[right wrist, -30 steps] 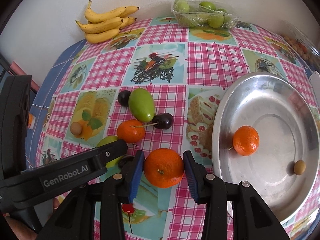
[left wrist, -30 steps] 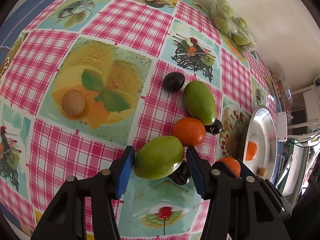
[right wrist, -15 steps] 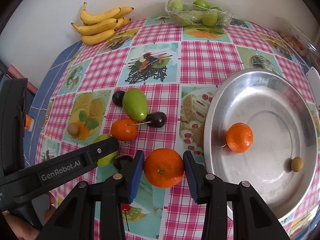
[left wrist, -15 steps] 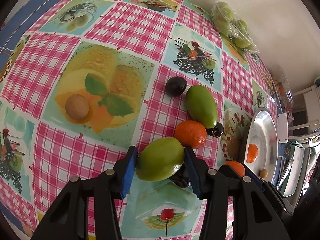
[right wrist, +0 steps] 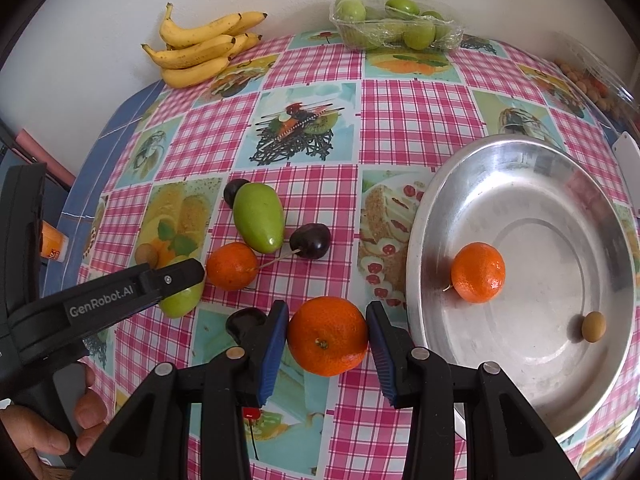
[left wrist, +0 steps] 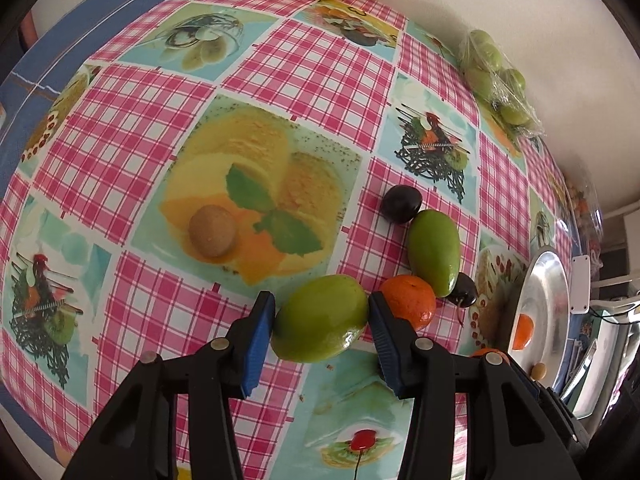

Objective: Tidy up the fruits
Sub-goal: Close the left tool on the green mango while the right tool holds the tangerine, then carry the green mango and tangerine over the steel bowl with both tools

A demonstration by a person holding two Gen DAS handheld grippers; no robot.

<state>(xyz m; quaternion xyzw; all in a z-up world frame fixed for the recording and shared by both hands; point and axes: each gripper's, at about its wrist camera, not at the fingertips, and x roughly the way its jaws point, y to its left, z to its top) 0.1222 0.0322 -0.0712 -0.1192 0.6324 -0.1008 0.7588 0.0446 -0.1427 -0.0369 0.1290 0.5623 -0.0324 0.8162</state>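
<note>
Left gripper (left wrist: 321, 330) clamps a smooth, glossy green mango (left wrist: 320, 328) between ribbed blue pads. Right gripper (right wrist: 327, 336) clamps a dimpled orange (right wrist: 327, 335). Both fruits sit low over the glossy checked tabletop (right wrist: 416, 120), beside the round, scuffed metal tray (right wrist: 420, 240).

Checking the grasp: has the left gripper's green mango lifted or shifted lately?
Yes. The green mango, between the left gripper pads, now hides the dark plum formerly visible beneath it.
</note>
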